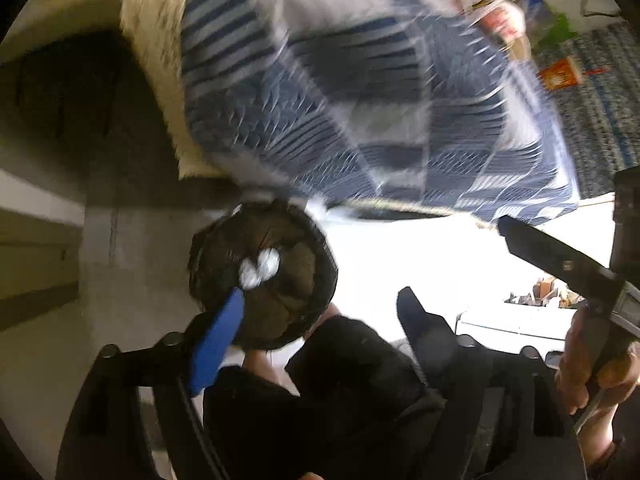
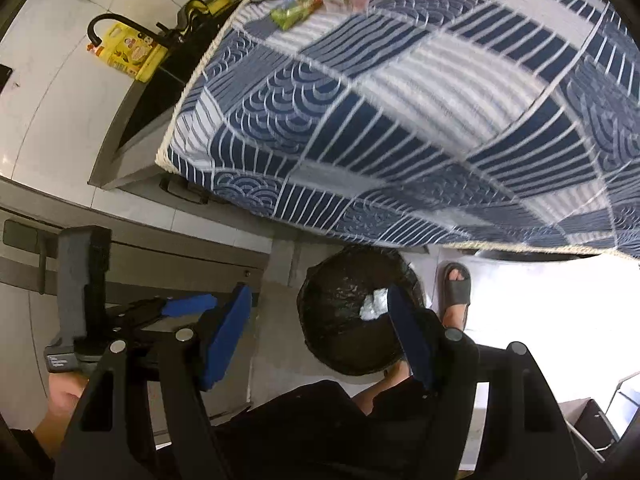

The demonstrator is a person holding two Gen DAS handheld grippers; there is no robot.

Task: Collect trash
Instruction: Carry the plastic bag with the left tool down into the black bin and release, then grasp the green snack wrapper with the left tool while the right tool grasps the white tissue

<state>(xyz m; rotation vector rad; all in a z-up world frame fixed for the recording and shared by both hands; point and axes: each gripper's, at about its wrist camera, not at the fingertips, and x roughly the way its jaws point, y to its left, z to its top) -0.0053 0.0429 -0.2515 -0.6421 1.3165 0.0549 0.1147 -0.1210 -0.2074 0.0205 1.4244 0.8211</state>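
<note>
A crumpled white wad of trash (image 2: 375,304) lies inside the round bin (image 2: 344,344), low centre of the right wrist view, pale against the glossy black liner. In the left wrist view the same wad (image 1: 259,269) shows as two bright lumps near the middle of the bin (image 1: 296,280), blurred. More wrappers (image 2: 298,12) lie along the far edge of the table at the top of the right wrist view, red, green and clear.

The right gripper (image 2: 316,332) hangs above the bin, jaws wide apart, holding nothing. The left gripper (image 1: 320,328) also has its jaws spread and empty.

The blue patterned tablecloth (image 2: 400,120) overhangs the bin's upper rim. A sandalled foot (image 2: 456,292) stands just right of the bin; pale floor (image 2: 520,300) opens further right. A grey cabinet (image 2: 160,256) closes the left side.
</note>
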